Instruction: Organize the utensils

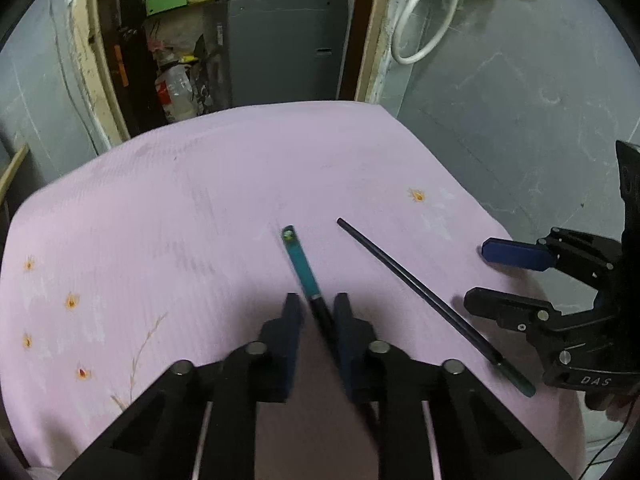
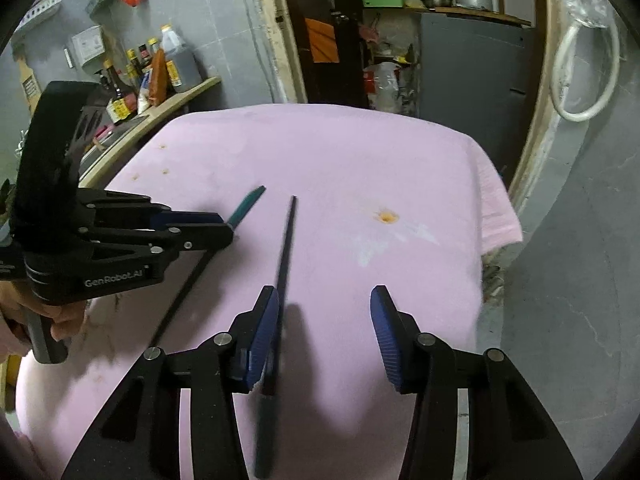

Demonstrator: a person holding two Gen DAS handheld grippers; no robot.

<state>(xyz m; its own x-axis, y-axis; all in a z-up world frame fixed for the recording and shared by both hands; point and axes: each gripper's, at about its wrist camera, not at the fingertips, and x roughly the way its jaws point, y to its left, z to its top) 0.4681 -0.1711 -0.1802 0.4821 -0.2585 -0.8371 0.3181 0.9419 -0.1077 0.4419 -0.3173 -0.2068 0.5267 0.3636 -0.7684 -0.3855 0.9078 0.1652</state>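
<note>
two chopsticks lie near the middle of a table draped in a pink cloth (image 1: 168,208), and the pick-up step looks to be in hand: the left gripper (image 1: 316,312) has narrowed on the teal-ended chopstick (image 1: 304,268), its pads seemingly pinching the dark shaft. the right gripper (image 2: 324,332) stands half wide, its left pad against the black chopstick (image 2: 286,240) and the other pad well clear, so its grip is not made. next, that gripper likely needs to finish shutting before both sticks are lifted and laid together.

Left tongs (image 1: 316,314) nearly closed, right tongs (image 2: 325,334) wider — both angled down
</note>
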